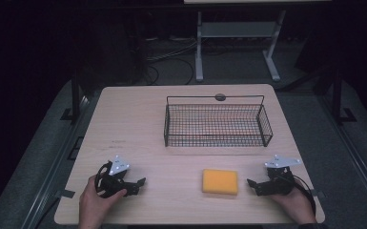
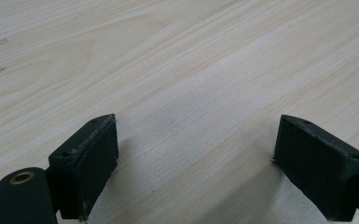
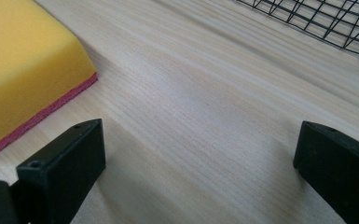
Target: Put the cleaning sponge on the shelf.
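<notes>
- Sponge [image 1: 219,182] flat on desk [image 1: 133,124], near front edge, right of centre.
- Wire basket [image 1: 218,125] on desk behind sponge, toward far edge, well apart from it.
- Left gripper [image 1: 140,183] near front-left of desk, left of sponge, well apart; bare desk between its spread jaws in left gripper view.
- Right gripper [image 1: 251,185] at front-right, just beside sponge's right side, not touching; jaws spread over bare desk.
- In right gripper view, sponge [image 3: 23,65] at left ahead of one jaw, basket [image 3: 326,23] corner far upper right.
- Sponge between the two grippers.
</notes>
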A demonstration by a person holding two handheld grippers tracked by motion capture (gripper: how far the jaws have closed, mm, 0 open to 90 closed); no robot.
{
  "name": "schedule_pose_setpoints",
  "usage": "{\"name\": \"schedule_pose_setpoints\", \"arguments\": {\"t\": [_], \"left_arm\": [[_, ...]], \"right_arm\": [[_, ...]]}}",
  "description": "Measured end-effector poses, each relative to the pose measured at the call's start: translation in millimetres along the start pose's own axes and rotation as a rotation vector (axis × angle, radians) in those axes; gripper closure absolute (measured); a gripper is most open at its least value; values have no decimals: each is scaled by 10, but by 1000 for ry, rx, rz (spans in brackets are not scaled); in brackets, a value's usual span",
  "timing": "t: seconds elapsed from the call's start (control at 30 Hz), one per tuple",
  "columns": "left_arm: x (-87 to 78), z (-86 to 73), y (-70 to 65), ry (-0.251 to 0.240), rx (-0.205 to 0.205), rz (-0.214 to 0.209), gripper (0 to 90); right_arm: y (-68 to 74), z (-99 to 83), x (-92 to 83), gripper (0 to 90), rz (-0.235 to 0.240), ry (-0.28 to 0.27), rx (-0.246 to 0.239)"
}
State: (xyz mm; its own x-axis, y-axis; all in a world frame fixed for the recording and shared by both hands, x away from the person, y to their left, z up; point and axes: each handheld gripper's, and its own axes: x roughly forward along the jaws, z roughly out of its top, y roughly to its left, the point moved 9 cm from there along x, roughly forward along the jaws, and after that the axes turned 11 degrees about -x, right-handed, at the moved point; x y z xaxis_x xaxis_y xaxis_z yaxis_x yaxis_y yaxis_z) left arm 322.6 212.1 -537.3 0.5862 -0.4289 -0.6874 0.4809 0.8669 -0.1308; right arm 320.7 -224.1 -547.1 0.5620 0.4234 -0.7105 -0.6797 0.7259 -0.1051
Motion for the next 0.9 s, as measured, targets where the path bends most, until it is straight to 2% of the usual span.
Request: {"name": "schedule_pose_setpoints", "arguments": {"t": [0.27, 0.37, 0.4, 0.47, 0.53, 0.57, 0.6, 0.63, 0.67, 0.7, 0.8, 0.83, 0.9], "left_arm": [[0, 0, 0, 0, 0, 0, 128], [0, 1, 0, 0, 0, 0, 128], [0, 0, 0, 0, 0, 0, 127], [0, 0, 1, 0, 0, 0, 128], [0, 1, 1, 0, 0, 0, 128], [0, 1, 0, 0, 0, 0, 128], [0, 0, 1, 0, 0, 0, 128], [0, 0, 1, 0, 0, 0, 128], [0, 0, 1, 0, 0, 0, 128], [0, 0, 0, 0, 0, 0, 128], [0, 1, 1, 0, 0, 0, 128], [0, 1, 0, 0, -1, 0, 128], [0, 0, 1, 0, 0, 0, 128]], "right_arm": [[0, -1, -2, 17, 4, -1, -2], [-2, -4, -11, 43, 5, 0, -3], [-3, 2, -43, 142, 11, 2, -4], [-2, 14, -74, 197, 26, 12, -6], [2, 42, -106, 307, 34, 1, -7], [2, 42, -106, 307, 34, 1, -7], [31, 66, -136, 441, 60, -5, -10], [38, 75, -144, 496, 68, -5, -12], [38, 75, -144, 496, 68, -5, -12], [52, 108, -160, 656, 93, -9, -14], [65, 168, -173, 833, 113, -13, -27], [61, 188, -171, 882, 121, -10, -36], [56, 218, -158, 897, 130, -6, -39]]}}
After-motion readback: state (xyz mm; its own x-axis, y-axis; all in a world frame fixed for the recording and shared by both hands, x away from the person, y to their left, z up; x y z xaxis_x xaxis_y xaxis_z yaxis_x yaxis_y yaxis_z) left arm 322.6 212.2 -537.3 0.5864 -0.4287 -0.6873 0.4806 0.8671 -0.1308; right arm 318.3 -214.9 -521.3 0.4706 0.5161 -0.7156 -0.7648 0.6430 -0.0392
